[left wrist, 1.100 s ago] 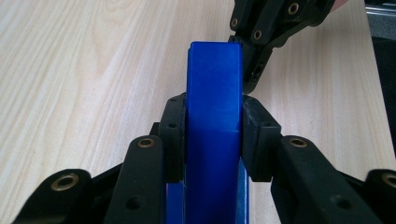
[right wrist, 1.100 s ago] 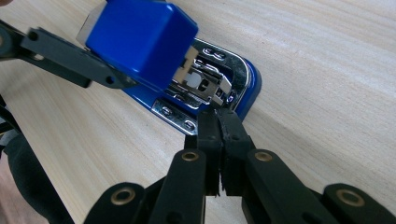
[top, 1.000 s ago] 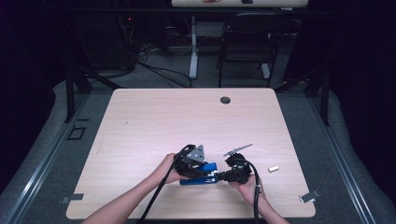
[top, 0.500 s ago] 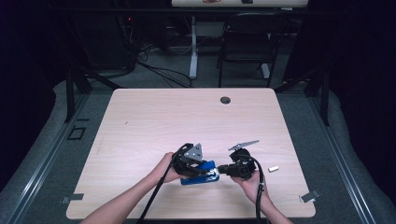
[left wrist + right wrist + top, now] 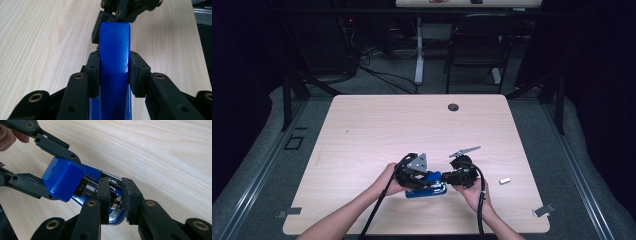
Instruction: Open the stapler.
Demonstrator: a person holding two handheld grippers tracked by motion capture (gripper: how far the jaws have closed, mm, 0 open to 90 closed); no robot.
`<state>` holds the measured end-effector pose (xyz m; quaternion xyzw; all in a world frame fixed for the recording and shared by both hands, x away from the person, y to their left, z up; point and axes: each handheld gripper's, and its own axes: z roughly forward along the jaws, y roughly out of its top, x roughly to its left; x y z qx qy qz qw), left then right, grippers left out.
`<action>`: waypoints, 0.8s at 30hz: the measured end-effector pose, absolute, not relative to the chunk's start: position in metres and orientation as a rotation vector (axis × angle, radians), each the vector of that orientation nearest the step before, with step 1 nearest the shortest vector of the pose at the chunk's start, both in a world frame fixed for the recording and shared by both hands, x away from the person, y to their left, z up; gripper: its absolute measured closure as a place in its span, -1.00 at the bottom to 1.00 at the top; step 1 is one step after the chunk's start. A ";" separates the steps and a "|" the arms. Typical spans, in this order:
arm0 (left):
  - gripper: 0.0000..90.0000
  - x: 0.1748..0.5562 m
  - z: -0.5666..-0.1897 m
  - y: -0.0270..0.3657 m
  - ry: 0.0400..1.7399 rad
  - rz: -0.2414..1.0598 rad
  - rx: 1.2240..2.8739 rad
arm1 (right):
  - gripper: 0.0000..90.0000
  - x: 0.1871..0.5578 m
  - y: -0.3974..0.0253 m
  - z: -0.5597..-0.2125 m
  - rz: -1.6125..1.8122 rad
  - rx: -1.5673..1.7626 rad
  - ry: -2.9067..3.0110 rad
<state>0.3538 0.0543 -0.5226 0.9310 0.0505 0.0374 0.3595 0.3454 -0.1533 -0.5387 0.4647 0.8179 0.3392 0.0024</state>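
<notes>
Stapler (image 5: pixel 426 188): blue, near front edge of tabletop (image 5: pixel 377 125).
Left gripper (image 5: pixel 113 75): jaws clamped on stapler's blue top.
Right gripper (image 5: pixel 115 200): jaws slightly apart around stapler's metal front end.

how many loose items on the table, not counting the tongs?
2: the blue stapler near the front edge, clamped by the left tongs, and a small silvery piece to its right. More may be hidden.

Stapler (image 5: pixel 426 188) between tools, on table (image 5: pixel 377 125)
</notes>
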 end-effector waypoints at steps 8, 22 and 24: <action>0.46 0.353 -0.521 0.056 0.127 0.114 2.398 | 0.72 0.345 -0.154 -0.541 1.072 1.448 2.573; 0.46 0.350 -0.519 0.061 0.128 0.143 2.381 | 0.72 0.345 -0.155 -0.542 1.083 1.445 2.567; 0.46 0.349 -0.518 0.063 0.129 0.146 2.371 | 0.72 0.345 -0.155 -0.542 1.084 1.446 2.567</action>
